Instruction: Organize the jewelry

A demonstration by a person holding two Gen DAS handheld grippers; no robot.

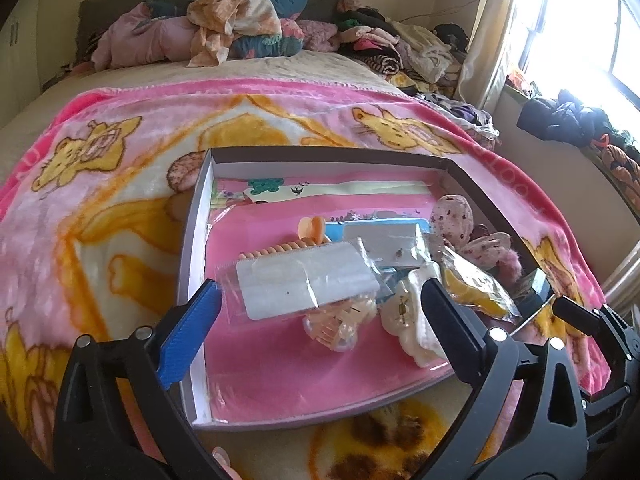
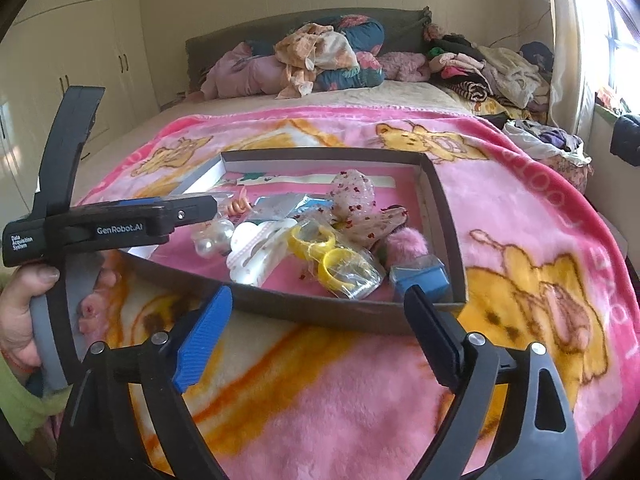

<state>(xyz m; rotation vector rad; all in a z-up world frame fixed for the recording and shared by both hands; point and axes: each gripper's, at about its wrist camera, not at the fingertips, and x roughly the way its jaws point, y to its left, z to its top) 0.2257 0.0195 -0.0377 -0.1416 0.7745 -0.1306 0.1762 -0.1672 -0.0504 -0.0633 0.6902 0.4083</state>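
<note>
A shallow cardboard box (image 1: 191, 236) (image 2: 444, 216) lined in pink lies on the bed's pink blanket. It holds a clear flat packet (image 1: 304, 280), a white hair claw (image 1: 408, 320) (image 2: 256, 252), yellow rings in a clear bag (image 2: 340, 264) (image 1: 476, 288), a speckled bow (image 1: 456, 216) (image 2: 356, 196), a pink pom-pom (image 2: 404, 244), a blue box (image 2: 420, 276) and a pearl clip (image 2: 212, 240). My left gripper (image 1: 320, 312) is open over the box, its fingers on either side of the clear packet. My right gripper (image 2: 320, 320) is open and empty, just short of the box's near wall.
The pink cartoon blanket (image 2: 520, 240) covers the bed. Piled clothes and pillows (image 1: 240, 28) lie at the headboard. A curtained window (image 1: 580, 32) is to the right. White wardrobes (image 2: 80, 48) stand at the left. The left gripper's body (image 2: 120, 224) reaches over the box's left corner.
</note>
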